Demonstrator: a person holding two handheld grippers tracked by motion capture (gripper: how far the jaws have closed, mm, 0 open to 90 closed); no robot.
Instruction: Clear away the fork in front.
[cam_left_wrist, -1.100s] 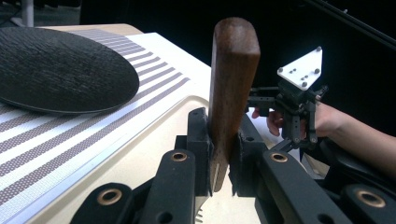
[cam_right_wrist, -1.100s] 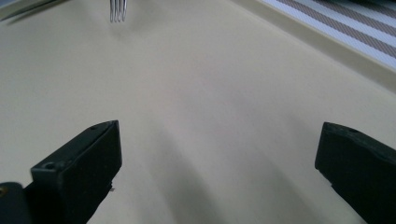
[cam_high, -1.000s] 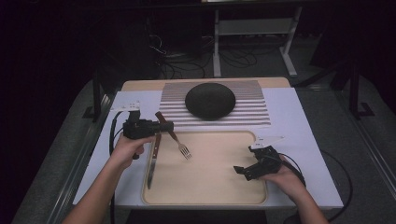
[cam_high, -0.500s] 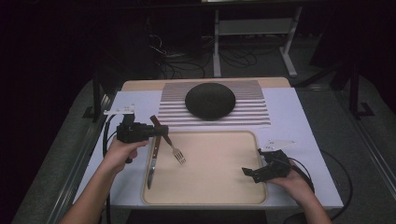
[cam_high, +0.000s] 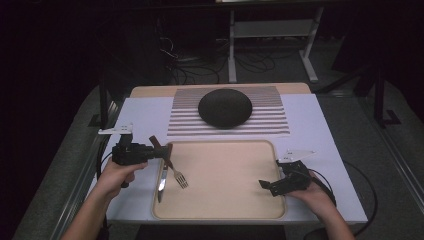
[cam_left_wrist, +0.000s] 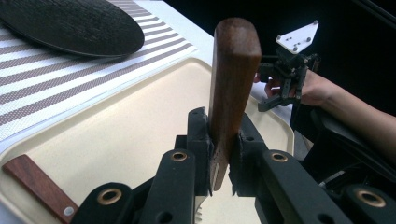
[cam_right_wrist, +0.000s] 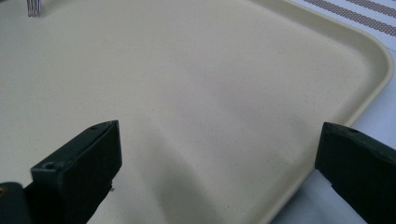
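A table covered with white paper (cam_high: 140, 117) is seen from above, against a dark room. A beige tray (cam_high: 225, 200) lies at the near middle of the table. Behind it a striped mat (cam_high: 270, 120) is spread, and a dark round plate (cam_high: 225, 107) rests on the mat.

The left gripper (cam_high: 160, 151) is held by a hand at the tray's left edge, pointing level toward the right. A fork (cam_high: 172, 167) is clamped between its jaws by the wooden handle. In the high view the fork is seen slanting down from the jaws, with its metal tines over the tray's left part; whether the tines touch the tray cannot be told. In the left gripper view the brown handle (cam_left_wrist: 233, 79) is seen standing up between the two black jaws, which are closed narrowly against its sides.

A knife (cam_high: 162, 175) lies along the tray's left edge, just beside the fork, its blade pointing toward the person. Its wooden handle end (cam_left_wrist: 39, 186) is shown at the lower left of the left gripper view.

The right gripper (cam_high: 267, 186) is held low at the tray's right edge, pointing left over the tray. In the right gripper view its jaws are spread wide, with nothing between them but bare tray (cam_right_wrist: 210, 93). The fork's tines (cam_right_wrist: 33, 8) are glimpsed at the top left corner of that view.
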